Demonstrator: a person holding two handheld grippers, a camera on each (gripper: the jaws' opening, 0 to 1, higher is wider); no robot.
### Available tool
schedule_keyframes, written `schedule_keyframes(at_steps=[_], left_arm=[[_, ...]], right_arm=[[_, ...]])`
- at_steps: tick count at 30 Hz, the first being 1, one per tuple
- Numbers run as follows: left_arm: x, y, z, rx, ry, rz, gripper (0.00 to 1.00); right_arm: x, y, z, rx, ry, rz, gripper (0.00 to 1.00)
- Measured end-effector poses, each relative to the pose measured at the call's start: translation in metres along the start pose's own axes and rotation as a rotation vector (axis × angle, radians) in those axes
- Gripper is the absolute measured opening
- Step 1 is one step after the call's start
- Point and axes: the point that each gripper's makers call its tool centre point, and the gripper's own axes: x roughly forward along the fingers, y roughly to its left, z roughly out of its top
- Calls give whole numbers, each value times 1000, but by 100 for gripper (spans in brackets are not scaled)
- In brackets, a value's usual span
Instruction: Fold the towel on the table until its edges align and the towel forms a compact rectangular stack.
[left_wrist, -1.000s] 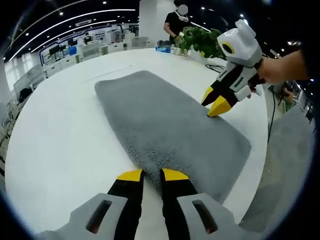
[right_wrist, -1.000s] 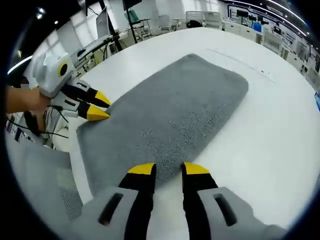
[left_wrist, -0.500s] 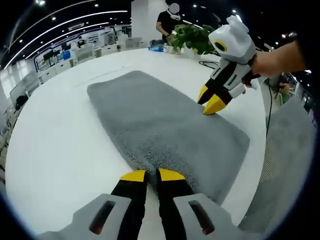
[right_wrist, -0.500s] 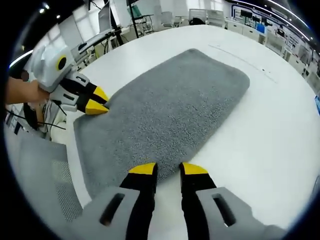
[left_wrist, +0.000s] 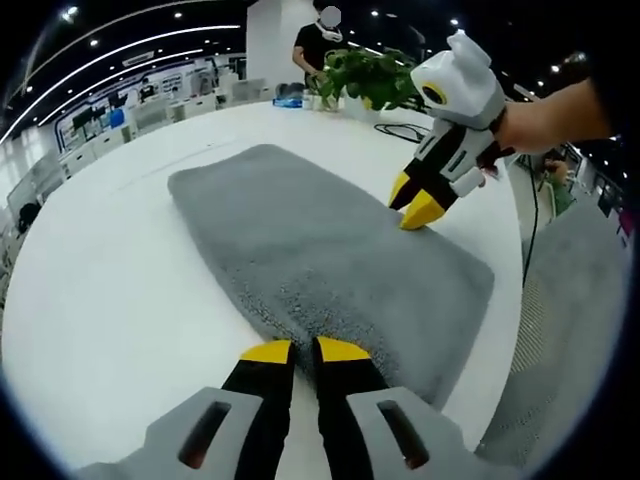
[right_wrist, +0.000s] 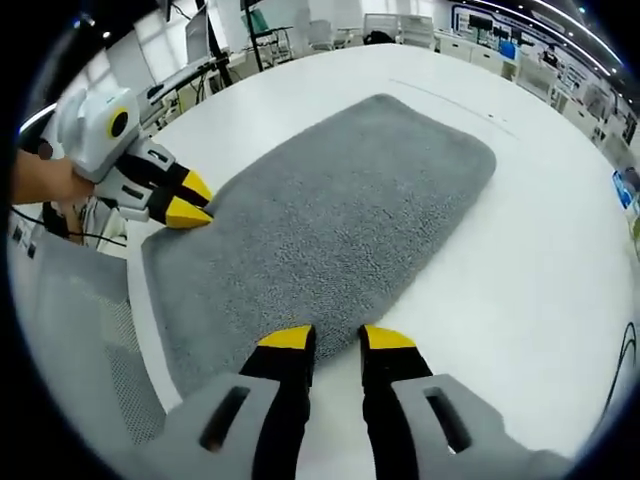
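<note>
A grey towel lies flat on the round white table, a long rectangle with rounded corners. My left gripper is at the middle of its near long edge, jaws drawn close together on that edge. It also appears as the left gripper with yellow tips pinching the towel's far edge. My right gripper stands at the opposite long edge of the towel, jaws a little apart and astride the rim. Held by a hand, the right gripper touches the towel with its yellow tips.
A potted plant and a person stand at the table's far side. A grey chair sits beside the table. Cables hang off the edge near another chair. Bare white tabletop surrounds the towel.
My left jaws have narrowed onto the towel's edge. Both views have shifted slightly with the hands; the towel lies as before.
</note>
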Motion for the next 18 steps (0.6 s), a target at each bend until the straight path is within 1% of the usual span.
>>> schedule_keyframes(at_steps=[3,6,10,13,14,16,17,18], left_arm=[[3,-10,2,3,-4,-5,8],[5,-16,3,19,-2,-4,8],[3,-13,3,20,-8,-2,9],[0,-11,5,22,-6,11,12],[-3,-7,7,10,-15,30,14],[-7,-2,16,-25,-38,53,15],[-8,1,20,-27,-51,66,15],[-9,2,28,-2,-74,77,15]], right_arm=[[-5,-7,-7,-17,14,-10,17],[-7,-11,-10,-3,20,-13,17],[-6,-10,-10,3,15,-17,17],[-4,-9,-10,-5,14,-31,17],[-5,-8,-10,-8,15,-35,17],[-5,-9,-10,3,13,-38,17],[-6,-9,-10,16,7,-41,17],[-7,-9,-11,28,-2,-45,16]])
